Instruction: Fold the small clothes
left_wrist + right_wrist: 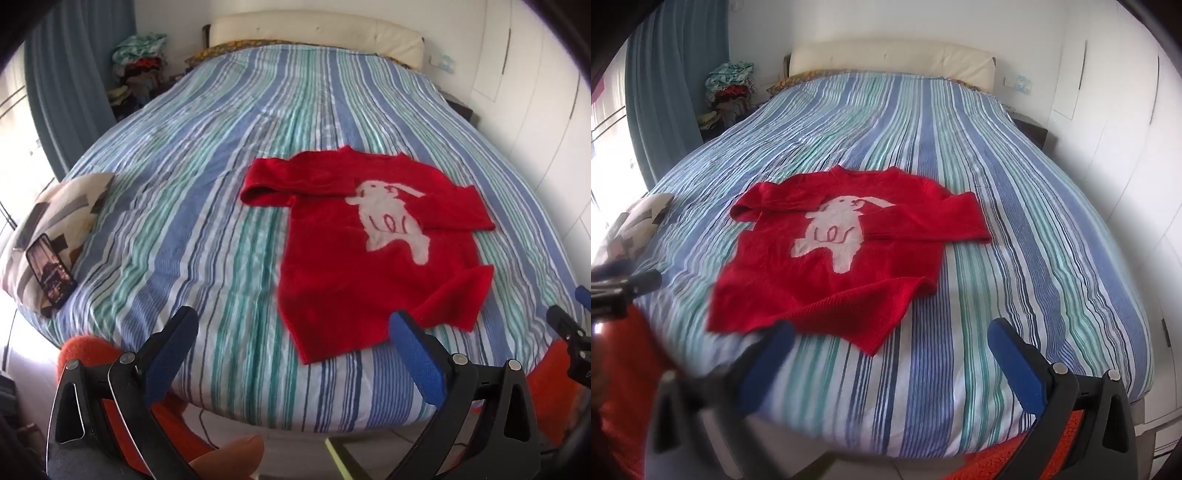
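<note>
A small red sweater (332,266) (798,273) with a white rabbit on its front lies flat on the striped bedspread (207,192) (1015,229), both sleeves folded across the body and the lower right hem corner turned up. My left gripper (295,332) hangs open above the near edge of the bed, its right finger just short of the sweater's hem. My right gripper (890,339) is open too, with the turned-up hem corner lying just beyond its blue fingers. Neither holds anything. The other gripper shows at the edge of each view.
A patterned cushion (55,221) with a phone (51,271) on it sits at the bed's left edge. A pile of clothes (138,70) stands at the far left by the blue curtain. White wardrobe doors (1115,129) line the right side. An orange rug (1004,465) lies below.
</note>
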Demonstrator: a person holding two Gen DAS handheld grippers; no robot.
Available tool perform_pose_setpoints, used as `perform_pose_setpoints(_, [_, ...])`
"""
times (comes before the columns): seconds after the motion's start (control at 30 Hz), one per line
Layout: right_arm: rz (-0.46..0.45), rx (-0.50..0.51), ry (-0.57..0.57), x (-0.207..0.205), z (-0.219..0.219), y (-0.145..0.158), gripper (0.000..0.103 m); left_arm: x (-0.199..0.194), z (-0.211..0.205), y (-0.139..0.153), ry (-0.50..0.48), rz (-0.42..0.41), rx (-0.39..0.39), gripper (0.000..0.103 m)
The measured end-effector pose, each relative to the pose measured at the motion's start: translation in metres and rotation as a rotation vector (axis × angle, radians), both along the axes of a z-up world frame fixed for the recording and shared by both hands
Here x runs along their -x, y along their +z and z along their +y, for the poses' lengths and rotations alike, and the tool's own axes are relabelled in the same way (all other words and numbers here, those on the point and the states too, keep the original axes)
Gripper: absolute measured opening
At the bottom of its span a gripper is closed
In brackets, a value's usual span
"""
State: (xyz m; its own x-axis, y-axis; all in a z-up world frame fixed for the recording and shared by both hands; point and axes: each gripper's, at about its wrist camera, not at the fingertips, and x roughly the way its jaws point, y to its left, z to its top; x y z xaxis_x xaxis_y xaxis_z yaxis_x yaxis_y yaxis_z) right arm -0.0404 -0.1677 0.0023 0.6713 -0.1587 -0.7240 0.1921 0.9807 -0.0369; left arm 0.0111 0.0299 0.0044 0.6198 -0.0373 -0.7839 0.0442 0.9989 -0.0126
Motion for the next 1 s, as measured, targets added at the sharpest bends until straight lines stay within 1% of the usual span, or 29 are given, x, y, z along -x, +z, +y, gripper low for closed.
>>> perform_pose_setpoints(0.07, [-0.004,0.004,-0.003,-0.002,-0.003,0.002,0.103,0.001,0.006,0.004,0.014,-0.050,0.005,0.103])
perform_pose_setpoints(0.1, [-0.004,0.006,-0.003,-0.003,-0.004,0.001,0.103,0.002,0.009,0.005,0.022,-0.079,-0.012,0.103])
perform_pose_setpoints(0.17, [-0.002,0.005,-0.004,-0.004,-0.005,0.000,0.103,0.003,0.009,0.007,0.029,-0.129,-0.098,0.103])
perform_pose_setpoints(0.2, [-0.001,0.003,-0.005,-0.004,-0.006,-0.002,0.103,0.003,0.006,0.006,0.030,-0.134,-0.156,0.103])
perform_pose_setpoints(0.23, [0.000,0.000,-0.005,-0.004,-0.006,-0.003,0.103,0.001,0.005,0.004,0.027,-0.120,-0.186,0.103])
perform_pose_setpoints(0.27, [0.001,-0.002,-0.005,-0.004,-0.005,-0.004,0.103,-0.001,0.005,0.002,0.017,-0.094,-0.198,0.103])
perform_pose_setpoints(0.33, [0.008,-0.010,-0.001,-0.005,-0.003,-0.007,0.103,-0.002,0.004,-0.002,-0.019,-0.051,-0.186,0.103])
perform_pose_setpoints(0.4, [0.009,-0.012,0.007,-0.005,-0.001,-0.009,0.103,-0.001,0.002,-0.002,-0.043,-0.039,-0.167,0.103])
perform_pose_setpoints(0.47, [0.006,-0.009,0.013,-0.006,0.002,-0.008,0.103,0.004,-0.001,0.002,-0.064,-0.055,-0.152,0.103])
perform_pose_setpoints(0.57, [0.000,-0.005,0.019,-0.006,0.004,-0.006,0.103,0.009,-0.009,0.006,-0.084,-0.086,-0.168,0.103])
perform_pose_setpoints(0.67, [-0.005,-0.004,0.017,-0.005,0.003,-0.005,0.103,0.014,-0.017,0.005,-0.102,-0.086,-0.166,0.103])
perform_pose_setpoints(0.77, [-0.009,-0.007,0.012,-0.005,0.002,-0.004,0.103,0.015,-0.019,0.005,-0.114,-0.083,-0.161,0.103])
perform_pose_setpoints(0.83, [-0.009,-0.008,0.012,-0.004,0.002,-0.004,0.103,0.016,-0.019,0.005,-0.118,-0.078,-0.141,0.103])
perform_pose_setpoints(0.9, [-0.007,-0.005,0.014,-0.005,0.002,-0.004,0.103,0.014,-0.016,0.006,-0.113,-0.063,-0.115,0.103])
perform_pose_setpoints(1.0, [-0.003,-0.007,0.014,-0.004,0.002,-0.006,0.103,0.009,-0.012,0.002,-0.085,-0.029,-0.101,0.103])
